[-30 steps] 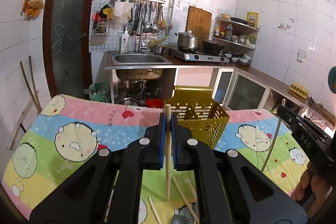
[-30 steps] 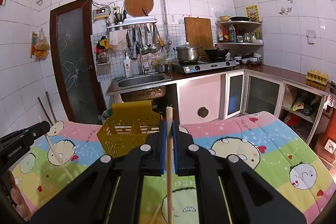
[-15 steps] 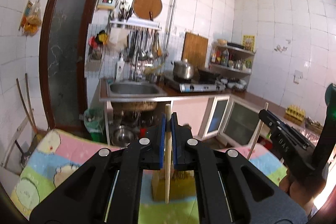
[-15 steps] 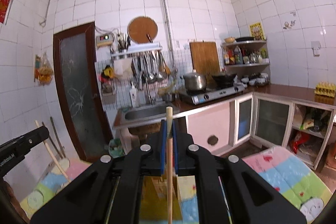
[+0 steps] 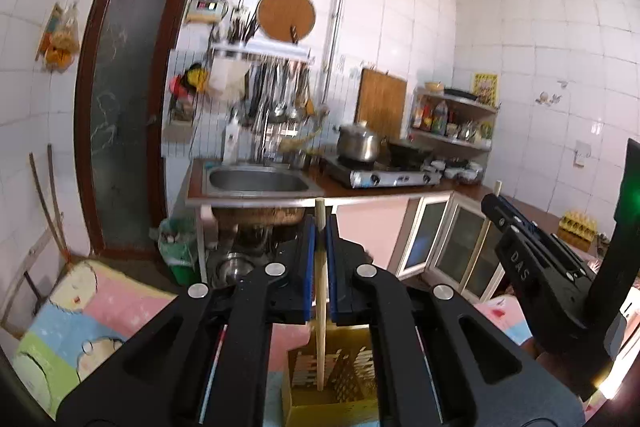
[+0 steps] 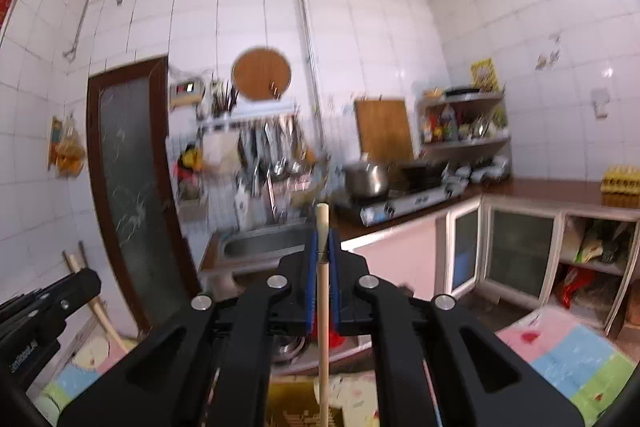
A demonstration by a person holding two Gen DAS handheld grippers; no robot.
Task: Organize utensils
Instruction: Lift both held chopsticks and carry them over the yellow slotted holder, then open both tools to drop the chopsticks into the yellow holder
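Presently each hand-held gripper, left [image 5: 319, 267] and right [image 6: 322, 283], clamps an upright chopstick [image 5: 319, 291] [image 6: 322, 307]; the yellow basket [image 5: 332, 387] sits directly below the left chopstick's tip.

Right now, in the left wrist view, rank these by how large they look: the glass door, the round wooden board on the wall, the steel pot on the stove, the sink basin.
1. glass door, by far.
2. sink basin.
3. round wooden board, close behind the basin.
4. steel pot.
This is apparent size only; fisheye distortion skews it.
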